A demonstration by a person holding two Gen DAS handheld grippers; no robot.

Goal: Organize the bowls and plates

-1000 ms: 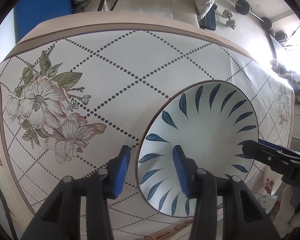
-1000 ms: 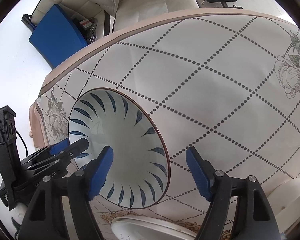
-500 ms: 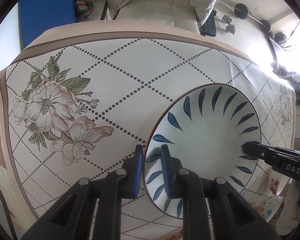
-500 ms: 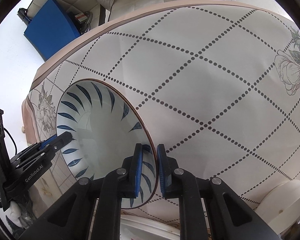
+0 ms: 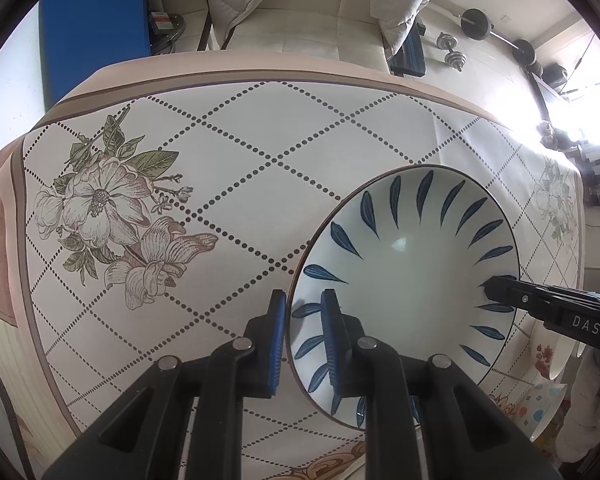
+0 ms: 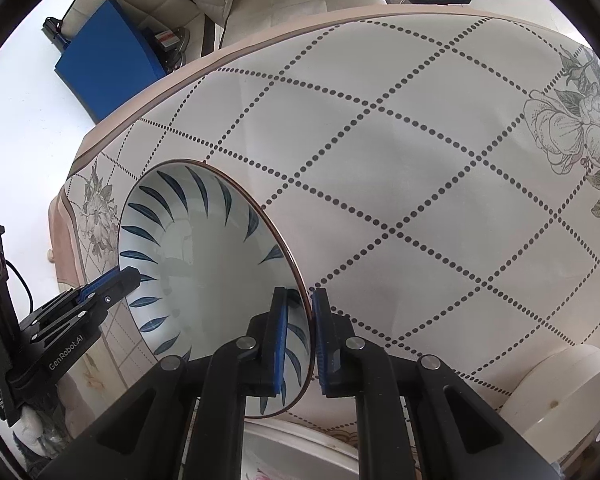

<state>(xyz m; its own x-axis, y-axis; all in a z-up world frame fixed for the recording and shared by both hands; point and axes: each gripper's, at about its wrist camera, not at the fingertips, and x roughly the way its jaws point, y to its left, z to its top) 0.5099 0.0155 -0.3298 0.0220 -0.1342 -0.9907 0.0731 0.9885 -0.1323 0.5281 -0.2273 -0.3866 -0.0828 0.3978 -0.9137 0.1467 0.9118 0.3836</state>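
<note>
A white bowl with blue leaf strokes and a brown rim hangs over the patterned tablecloth, held from two sides. My left gripper is shut on its near-left rim, one pad inside and one outside. My right gripper is shut on the opposite rim; in the left wrist view it comes in from the right. The left gripper also shows at the left of the right wrist view. The bowl tilts in the right wrist view.
Other white dishes lie at the table's near edge: a plate below the bowl, a thick round white piece at the right, and flower-printed dishes. A sofa and dumbbells stand beyond the table.
Both grippers closed from open onto the bowl's rim. The bowl has since risen off the cloth, and more of the table shows in the left wrist view.
</note>
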